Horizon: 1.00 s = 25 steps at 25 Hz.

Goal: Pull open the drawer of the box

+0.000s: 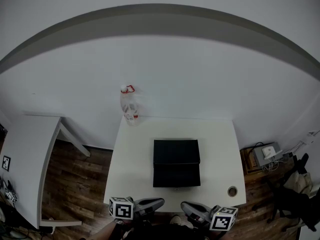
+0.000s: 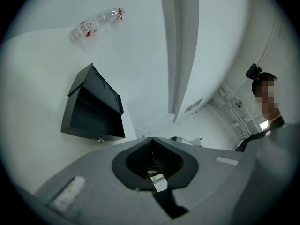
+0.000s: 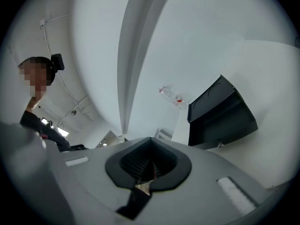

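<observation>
A black box (image 1: 176,163) stands in the middle of the white table (image 1: 135,154), its front facing me. A small metal knob (image 2: 100,138) sits low on that front, also visible in the right gripper view as the knob (image 3: 220,145). The drawer looks pushed in. My left gripper (image 1: 161,201) hovers at the table's near edge, left of the box, shut and empty. My right gripper (image 1: 184,205) hangs beside it, also shut and empty. Both are a short way in front of the box and touch nothing. The box shows in both gripper views, box (image 2: 91,109) and box (image 3: 220,116).
A clear plastic bottle (image 1: 129,104) with a red cap stands at the table's far left corner. A round cable hole (image 1: 232,190) is in the near right corner. A second white table (image 1: 30,154) stands left; devices and cables (image 1: 267,154) lie on the floor at right.
</observation>
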Each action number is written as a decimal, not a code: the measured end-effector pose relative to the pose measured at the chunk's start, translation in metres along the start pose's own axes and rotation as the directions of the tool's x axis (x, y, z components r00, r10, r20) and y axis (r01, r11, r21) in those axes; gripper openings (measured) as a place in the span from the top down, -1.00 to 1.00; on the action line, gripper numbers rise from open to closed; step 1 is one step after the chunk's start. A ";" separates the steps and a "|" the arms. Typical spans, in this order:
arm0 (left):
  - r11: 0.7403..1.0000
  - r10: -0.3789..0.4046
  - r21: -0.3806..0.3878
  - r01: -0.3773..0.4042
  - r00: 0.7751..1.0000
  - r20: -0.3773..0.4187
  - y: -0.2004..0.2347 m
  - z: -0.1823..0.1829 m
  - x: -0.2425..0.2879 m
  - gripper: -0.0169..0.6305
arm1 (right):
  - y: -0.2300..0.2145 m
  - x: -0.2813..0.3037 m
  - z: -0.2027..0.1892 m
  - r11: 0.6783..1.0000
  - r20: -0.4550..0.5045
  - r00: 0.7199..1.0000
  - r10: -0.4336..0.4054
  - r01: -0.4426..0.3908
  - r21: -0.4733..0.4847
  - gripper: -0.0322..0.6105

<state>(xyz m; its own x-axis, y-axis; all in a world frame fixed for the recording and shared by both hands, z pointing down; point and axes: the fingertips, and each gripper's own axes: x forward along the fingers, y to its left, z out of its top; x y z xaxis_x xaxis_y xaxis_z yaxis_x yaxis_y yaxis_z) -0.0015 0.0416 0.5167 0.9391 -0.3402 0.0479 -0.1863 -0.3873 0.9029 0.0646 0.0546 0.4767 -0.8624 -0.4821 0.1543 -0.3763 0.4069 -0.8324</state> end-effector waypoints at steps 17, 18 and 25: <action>1.000 0.006 -0.015 -0.005 1.000 0.001 -0.001 0.000 -0.002 0.94 | 0.001 0.001 -0.006 1.000 0.002 1.000 -0.002 0.002 0.017 0.89; 1.000 0.005 -0.016 -0.005 1.000 0.001 -0.002 0.000 -0.002 0.94 | 0.001 0.001 -0.006 1.000 0.002 1.000 -0.001 0.001 0.017 0.89; 1.000 0.003 -0.021 -0.003 1.000 0.002 -0.002 -0.003 -0.003 0.94 | 0.003 -0.001 -0.009 1.000 0.003 1.000 -0.001 0.001 0.017 0.89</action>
<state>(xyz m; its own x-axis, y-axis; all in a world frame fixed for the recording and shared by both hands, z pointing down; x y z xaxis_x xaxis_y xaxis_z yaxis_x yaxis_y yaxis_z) -0.0028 0.0462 0.5157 0.9381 -0.3428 0.0500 -0.1831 -0.3681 0.9116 0.0615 0.0634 0.4792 -0.8610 -0.4848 0.1536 -0.3714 0.3929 -0.8413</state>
